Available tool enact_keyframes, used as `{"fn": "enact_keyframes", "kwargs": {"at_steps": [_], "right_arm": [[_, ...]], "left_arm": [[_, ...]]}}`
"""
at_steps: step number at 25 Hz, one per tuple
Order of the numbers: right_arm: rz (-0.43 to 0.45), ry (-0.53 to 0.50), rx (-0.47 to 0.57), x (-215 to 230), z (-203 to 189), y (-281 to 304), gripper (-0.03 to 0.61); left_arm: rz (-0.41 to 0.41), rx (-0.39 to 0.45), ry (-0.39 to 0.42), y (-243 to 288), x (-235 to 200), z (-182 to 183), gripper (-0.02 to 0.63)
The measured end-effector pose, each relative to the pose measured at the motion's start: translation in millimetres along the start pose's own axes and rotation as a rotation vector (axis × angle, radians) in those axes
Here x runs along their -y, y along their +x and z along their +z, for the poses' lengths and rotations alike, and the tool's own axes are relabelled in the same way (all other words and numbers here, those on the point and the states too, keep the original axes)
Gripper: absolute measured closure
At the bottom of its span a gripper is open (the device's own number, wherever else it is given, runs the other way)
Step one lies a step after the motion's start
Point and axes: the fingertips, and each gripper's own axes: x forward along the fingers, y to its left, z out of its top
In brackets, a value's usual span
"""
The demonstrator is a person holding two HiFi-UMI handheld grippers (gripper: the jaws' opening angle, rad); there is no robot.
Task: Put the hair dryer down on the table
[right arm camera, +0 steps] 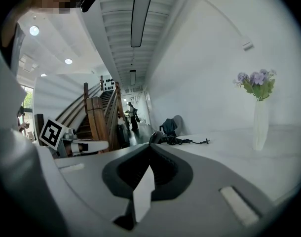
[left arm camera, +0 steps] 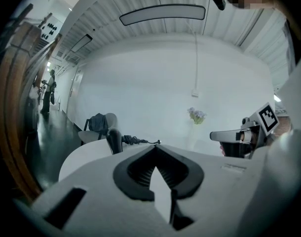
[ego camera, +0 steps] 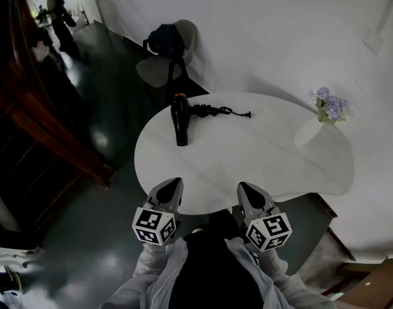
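Observation:
The black hair dryer point(ego camera: 180, 118) lies on the white table point(ego camera: 248, 166) near its far left edge, with its coiled cord and plug point(ego camera: 225, 112) stretched to the right. It shows small and far off in the left gripper view point(left arm camera: 114, 140) and the right gripper view point(right arm camera: 157, 138). My left gripper point(ego camera: 172, 184) and right gripper point(ego camera: 246, 188) hover side by side at the table's near edge, well short of the dryer. Both are shut with nothing between the jaws.
A white vase of purple flowers point(ego camera: 324, 113) stands at the table's far right. A chair with a dark bag point(ego camera: 165, 55) sits behind the table against the white wall. A wooden staircase point(ego camera: 35, 114) runs along the left; a person point(ego camera: 55, 15) stands far down the corridor.

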Motion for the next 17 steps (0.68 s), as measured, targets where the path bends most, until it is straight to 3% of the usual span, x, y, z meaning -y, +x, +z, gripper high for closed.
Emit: {"fn": "enact_keyframes", "kwargs": {"at_steps": [17], "right_arm": [[0.025,-0.019,-0.025,2,-1,15,0.571]], "left_arm": [[0.03,-0.02,-0.058,3,-13,-13,0.605]]}}
